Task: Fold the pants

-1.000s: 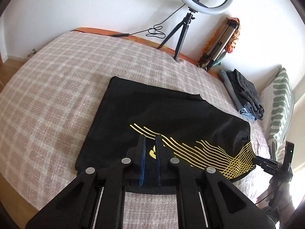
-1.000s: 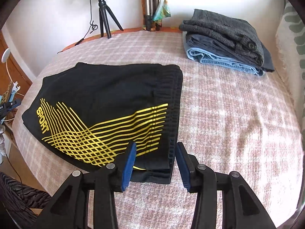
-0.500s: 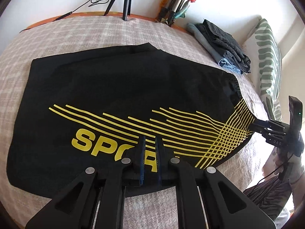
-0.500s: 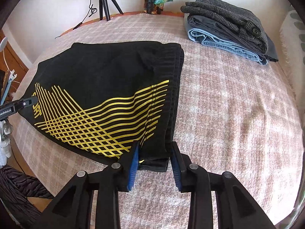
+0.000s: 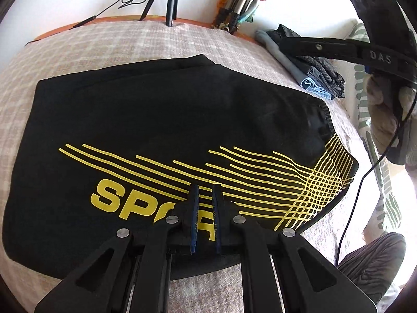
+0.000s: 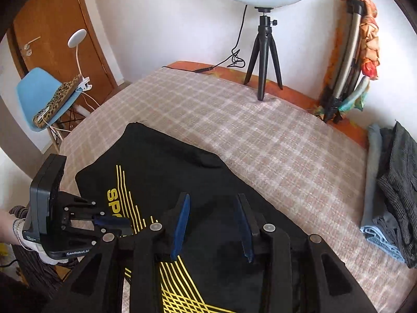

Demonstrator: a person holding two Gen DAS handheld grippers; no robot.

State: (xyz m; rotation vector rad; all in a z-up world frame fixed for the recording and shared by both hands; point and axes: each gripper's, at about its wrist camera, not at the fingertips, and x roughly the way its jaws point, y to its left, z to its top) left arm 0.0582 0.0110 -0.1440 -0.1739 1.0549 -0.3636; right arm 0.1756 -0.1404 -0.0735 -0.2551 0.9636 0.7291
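Black shorts (image 5: 166, 120) with yellow lines and a "SPORT" print lie flat on the checked bedspread; they also show in the right wrist view (image 6: 161, 172). My left gripper (image 5: 205, 193) hovers over the near hem at the print, its jaws a narrow gap apart, with no cloth visibly between them. It also shows at the left of the right wrist view (image 6: 114, 220). My right gripper (image 6: 212, 200) is open and empty above the shorts. Its body shows at the upper right of the left wrist view (image 5: 338, 48).
A stack of folded trousers (image 6: 391, 190) lies at the bed's right side, also in the left wrist view (image 5: 312, 70). A ring light on a tripod (image 6: 264, 60) and a folded stand (image 6: 346, 60) are at the far edge. A blue chair (image 6: 44, 96) is left of the bed.
My right gripper has lifted off the waistband corner, opened wider and swung left over the shorts. My left gripper has stayed at the near hem with its narrow gap slightly wider.
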